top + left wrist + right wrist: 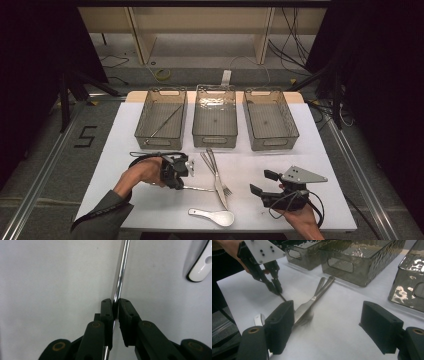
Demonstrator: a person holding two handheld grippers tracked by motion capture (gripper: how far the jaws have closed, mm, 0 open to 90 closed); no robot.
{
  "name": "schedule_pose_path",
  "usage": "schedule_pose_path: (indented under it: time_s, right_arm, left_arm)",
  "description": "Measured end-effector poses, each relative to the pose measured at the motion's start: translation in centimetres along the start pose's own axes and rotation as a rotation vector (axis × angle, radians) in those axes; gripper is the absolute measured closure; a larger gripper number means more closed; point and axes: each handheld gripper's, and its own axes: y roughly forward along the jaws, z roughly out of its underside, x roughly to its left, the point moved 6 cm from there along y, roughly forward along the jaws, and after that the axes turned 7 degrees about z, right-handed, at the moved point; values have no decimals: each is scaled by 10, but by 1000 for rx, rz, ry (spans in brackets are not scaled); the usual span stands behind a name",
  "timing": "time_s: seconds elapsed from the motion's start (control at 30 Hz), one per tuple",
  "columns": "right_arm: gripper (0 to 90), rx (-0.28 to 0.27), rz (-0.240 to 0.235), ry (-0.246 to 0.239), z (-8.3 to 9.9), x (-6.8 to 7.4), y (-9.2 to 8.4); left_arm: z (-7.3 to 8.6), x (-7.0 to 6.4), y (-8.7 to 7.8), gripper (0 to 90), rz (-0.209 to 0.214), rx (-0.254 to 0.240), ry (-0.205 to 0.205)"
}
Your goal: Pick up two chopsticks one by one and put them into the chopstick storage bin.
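Left tool (115, 305) clamped on thin steel rod (120, 272), flat on counter (150, 200) left of crossed cutlery (216, 175), long axis toward it; right tool (332, 327) apart, farther off.

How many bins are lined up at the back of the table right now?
3. The left bin has a thin metal rod lying in it, the middle bin sits beside it, and the right bin looks empty. None seems hidden.
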Motion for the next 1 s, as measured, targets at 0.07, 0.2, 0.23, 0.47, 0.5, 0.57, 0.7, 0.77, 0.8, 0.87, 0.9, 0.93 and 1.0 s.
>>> schedule_pose_path:
  time_s: [0.07,0.2,0.23,0.47,0.5,0.57,0.7,0.77,0.8,0.87,0.9,0.93,1.0]
  right_arm:
    - [279,1,0,-3,0,0,0]
    - [279,12,-1,-15,1,1,2]
    - [279,12,-1,-15,1,1,2]
    - [280,12,3,-18,1,1,2]
    - [279,12,3,-18,1,1,2]
    - [280,13,3,-19,1,1,2]
    - [280,13,5,-19,1,1,2]
    - [281,12,5,-19,0,1,2]
    - [282,12,6,-19,0,1,2]
    - [282,13,7,-20,0,1,2]
    - [282,13,7,-19,0,1,2]
    - [282,12,7,-20,0,1,2]
    - [283,12,8,-20,0,1,2]
  left_arm:
    - [1,-3,0,816,10,2,10]
    - [1,-7,1,833,16,8,30]
    - [1,-8,1,833,15,8,30]
    - [1,-13,2,844,6,23,47]
    - [2,-15,2,844,9,26,41]
    - [3,-15,2,844,3,30,48]
    - [4,-17,1,845,5,35,49]
    - [5,-19,-1,845,6,35,50]
    - [6,-21,-1,845,15,30,37]
    - [8,-22,-4,846,9,22,27]
    - [11,-22,-6,846,15,35,37]
    - [11,-22,-6,846,15,35,37]
    - [14,-23,-7,846,25,28,32]
